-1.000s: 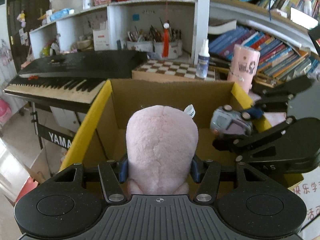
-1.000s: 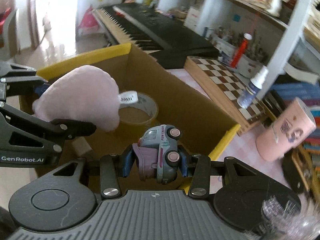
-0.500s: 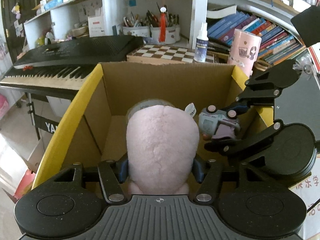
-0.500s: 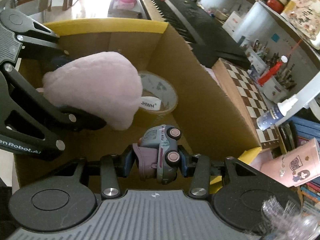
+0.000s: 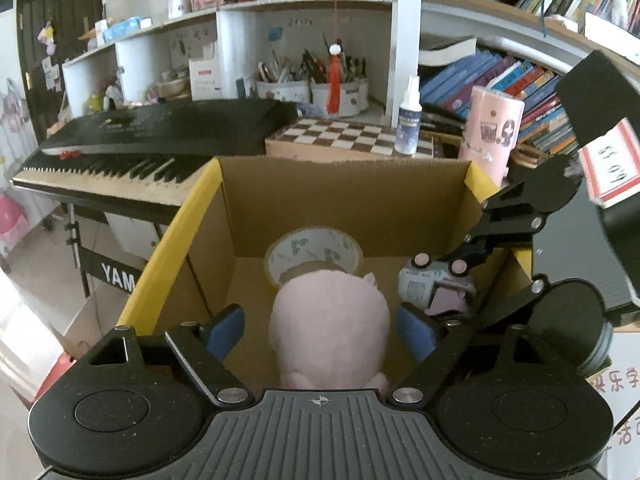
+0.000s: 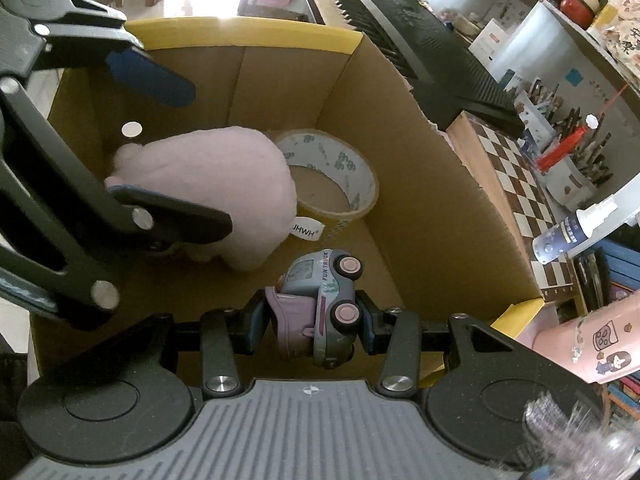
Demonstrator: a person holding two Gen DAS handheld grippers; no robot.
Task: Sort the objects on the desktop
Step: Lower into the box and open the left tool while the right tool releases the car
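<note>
A pink plush toy [image 5: 330,326] lies on the floor of the cardboard box [image 5: 344,188], against a roll of tape [image 5: 314,254]. My left gripper [image 5: 320,330] is open, its blue pads apart on either side of the plush and not touching it. In the right wrist view the plush [image 6: 212,188] rests beside the tape roll [image 6: 332,184], with the left gripper [image 6: 160,148] open around it. My right gripper [image 6: 314,320] is shut on a grey and pink toy truck [image 6: 320,300], held inside the box [image 6: 420,152] above its floor. The truck also shows in the left wrist view [image 5: 436,284].
A black keyboard [image 5: 152,140] stands left of the box. Behind it are a chessboard [image 5: 352,140], a spray bottle [image 5: 410,120], a pink cup [image 5: 492,132], pen pots and shelves of books [image 5: 500,84].
My left gripper opened and let go of the plush, which dropped onto the box floor beside the tape. Both grippers moved lower into the box. The right gripper still holds the truck.
</note>
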